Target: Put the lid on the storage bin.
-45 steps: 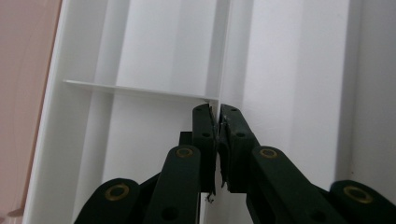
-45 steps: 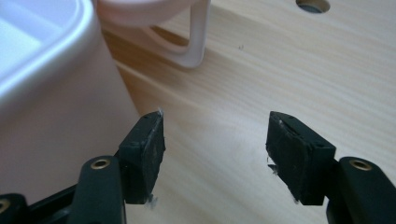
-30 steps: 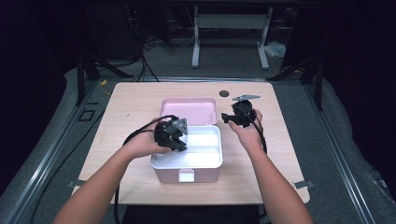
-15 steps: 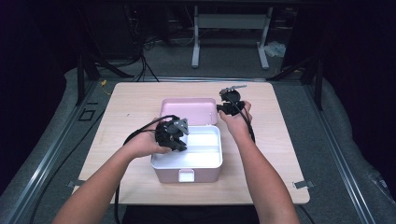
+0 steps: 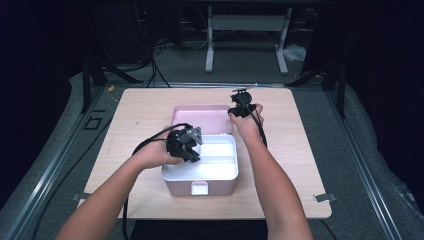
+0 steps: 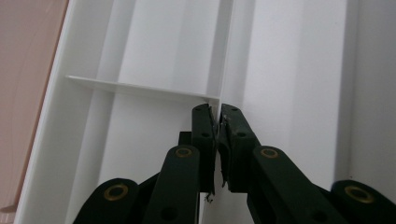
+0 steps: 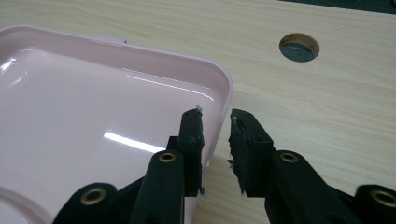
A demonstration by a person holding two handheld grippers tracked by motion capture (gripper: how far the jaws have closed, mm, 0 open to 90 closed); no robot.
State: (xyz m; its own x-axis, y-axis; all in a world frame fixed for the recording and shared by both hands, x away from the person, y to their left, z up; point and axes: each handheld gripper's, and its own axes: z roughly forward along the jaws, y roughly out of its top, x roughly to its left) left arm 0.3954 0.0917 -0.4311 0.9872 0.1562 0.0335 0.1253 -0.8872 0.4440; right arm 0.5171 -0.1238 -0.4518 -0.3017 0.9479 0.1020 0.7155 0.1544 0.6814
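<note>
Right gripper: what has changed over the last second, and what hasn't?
The right gripper moved left from the bare table to the pink lid, its jaws closing, and now straddles the lid's rim without a clear pinch. The left gripper stayed shut on the white divider inside the box.

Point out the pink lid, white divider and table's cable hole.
pink lid point(image 7: 93, 107), right gripper view, glossy inner face
white divider point(image 6: 140, 88), left gripper view, top edge of the cross wall
cable hole point(image 7: 299, 47), right gripper view, grey centre of the hole
</note>
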